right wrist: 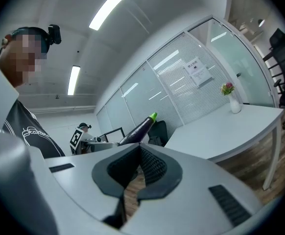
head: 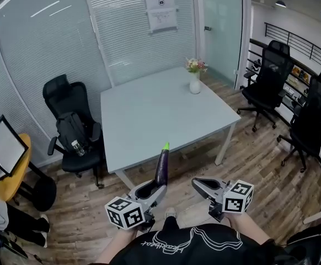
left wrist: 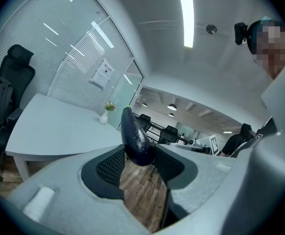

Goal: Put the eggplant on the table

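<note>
Left gripper [head: 152,191] clamps the eggplant [head: 161,167] by its lower end, green tip up, over the floor just short of the table [head: 149,115]. Right gripper [head: 200,184]: jaws together, nothing between them. Vase [head: 195,84] at the table's far edge holds flowers [head: 195,65]. Left gripper view alone shows pads [left wrist: 110,166] pressing the eggplant; only head view shows both grippers side by side.

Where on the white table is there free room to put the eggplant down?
Nearly the whole table is bare; only the flower vase stands on it, near the far right corner. The near edge, just beyond the eggplant, is the closest free patch. A black chair crowds the left side.
</note>
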`<action>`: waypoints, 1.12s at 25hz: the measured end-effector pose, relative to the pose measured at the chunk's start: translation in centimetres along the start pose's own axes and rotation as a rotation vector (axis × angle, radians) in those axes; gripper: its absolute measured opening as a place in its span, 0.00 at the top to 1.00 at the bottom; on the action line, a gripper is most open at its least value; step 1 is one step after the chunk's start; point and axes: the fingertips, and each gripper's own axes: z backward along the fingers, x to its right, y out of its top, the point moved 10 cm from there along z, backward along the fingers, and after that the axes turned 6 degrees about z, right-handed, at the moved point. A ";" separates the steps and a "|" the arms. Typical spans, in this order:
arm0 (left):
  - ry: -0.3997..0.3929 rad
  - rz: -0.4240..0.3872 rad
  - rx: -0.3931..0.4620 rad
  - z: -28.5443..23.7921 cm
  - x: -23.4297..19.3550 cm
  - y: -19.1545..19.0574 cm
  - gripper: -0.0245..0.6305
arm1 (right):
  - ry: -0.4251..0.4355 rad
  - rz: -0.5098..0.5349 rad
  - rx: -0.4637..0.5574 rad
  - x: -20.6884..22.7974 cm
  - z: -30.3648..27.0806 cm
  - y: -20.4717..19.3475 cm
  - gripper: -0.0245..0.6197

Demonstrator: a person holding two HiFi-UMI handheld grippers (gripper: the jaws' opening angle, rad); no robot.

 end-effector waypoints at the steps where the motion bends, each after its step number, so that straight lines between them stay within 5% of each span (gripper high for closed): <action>1: -0.002 0.000 -0.003 -0.6 -0.8 0.6 0.67 | -0.005 -0.003 -0.001 0.8 -0.7 0.2 0.95; 28: -0.010 -0.013 0.012 -13.7 -25.8 18.2 0.67 | -0.089 -0.002 -0.027 20.5 -24.2 8.1 0.95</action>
